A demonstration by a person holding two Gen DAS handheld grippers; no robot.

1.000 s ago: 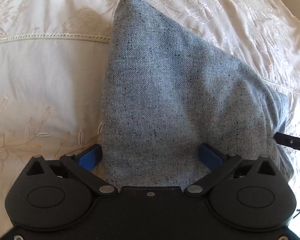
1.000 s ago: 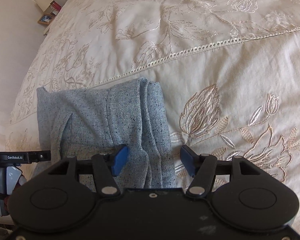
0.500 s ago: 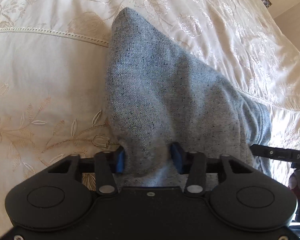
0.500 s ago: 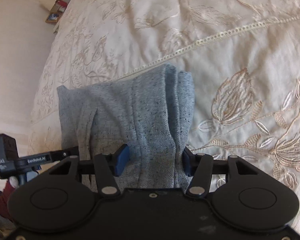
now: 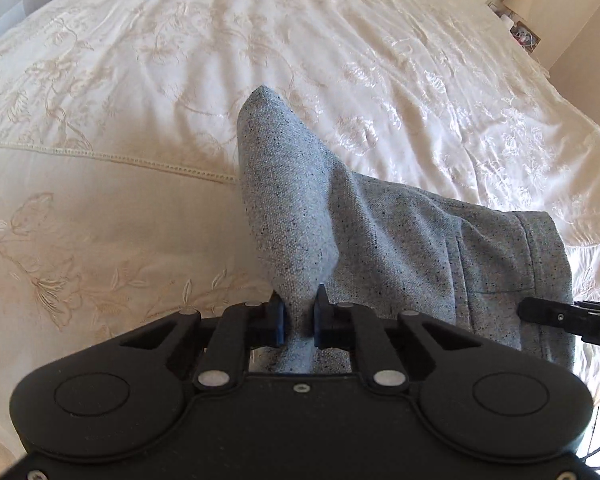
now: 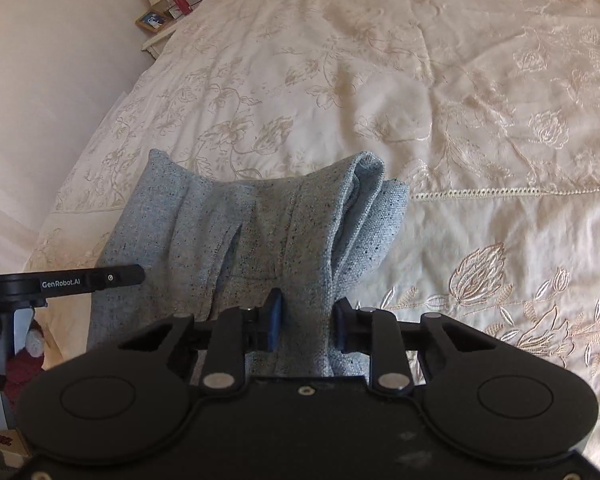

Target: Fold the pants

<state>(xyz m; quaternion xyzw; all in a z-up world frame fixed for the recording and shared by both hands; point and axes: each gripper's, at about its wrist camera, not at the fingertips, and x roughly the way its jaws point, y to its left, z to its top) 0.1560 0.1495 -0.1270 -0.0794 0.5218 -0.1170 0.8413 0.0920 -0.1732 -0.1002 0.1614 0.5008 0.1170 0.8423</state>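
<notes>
The folded grey-blue speckled pants (image 5: 300, 208) lie on a cream embroidered bedspread (image 5: 100, 200). My left gripper (image 5: 299, 316) is shut on the near left edge of the pants, which rises in a ridge between the blue pads. My right gripper (image 6: 306, 322) is shut on the near right edge of the pants (image 6: 260, 232), bunching several layers. Both near corners are lifted off the bed; the far end rests on it. The right gripper's arm shows in the left wrist view (image 5: 572, 320), and the left gripper's arm shows in the right wrist view (image 6: 72, 282).
The bedspread (image 6: 460, 120) stretches far ahead with a lace seam band (image 6: 500, 192) across it. A bedside table with a lamp and framed picture (image 6: 160, 4) stands by the wall at the far left. The bed's edge lies to the left of the pants.
Both grippers have closed on the near edge of the pants and lifted it. The views have risen and tilted, showing more of the bed beyond.
</notes>
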